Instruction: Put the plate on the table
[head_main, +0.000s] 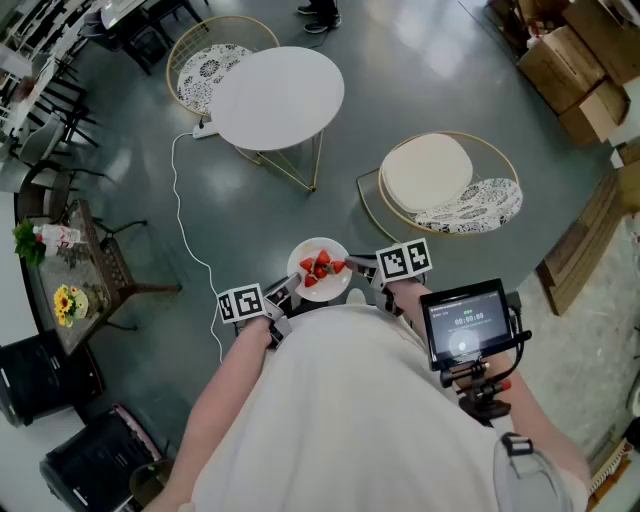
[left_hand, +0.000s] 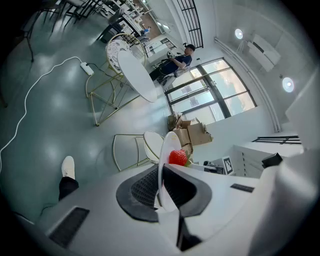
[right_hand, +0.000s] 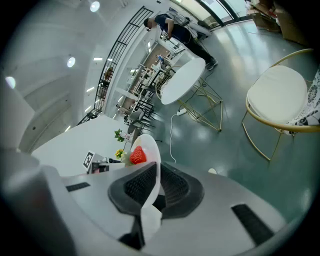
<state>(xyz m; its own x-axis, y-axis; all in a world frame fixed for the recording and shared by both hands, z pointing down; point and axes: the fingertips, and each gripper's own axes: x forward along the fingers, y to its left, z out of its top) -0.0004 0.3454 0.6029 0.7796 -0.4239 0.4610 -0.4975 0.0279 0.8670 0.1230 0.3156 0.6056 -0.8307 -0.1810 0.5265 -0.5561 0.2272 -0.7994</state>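
Head view | left claw (head_main: 285, 293) and right claw (head_main: 358, 268) each clamped on opposite rims of plate (head_main: 318, 246), carried between them | table (head_main: 278, 98) well ahead | risk: uneven lift tilts plate, strawberries (head_main: 320, 268) roll off

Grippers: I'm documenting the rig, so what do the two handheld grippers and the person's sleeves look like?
The left gripper and right gripper match: pale grey bodies, each topped by a white cube with black square markers. Their jaws carry black ribbed pads in rounded dark surrounds. The person wears a white short-sleeved shirt.
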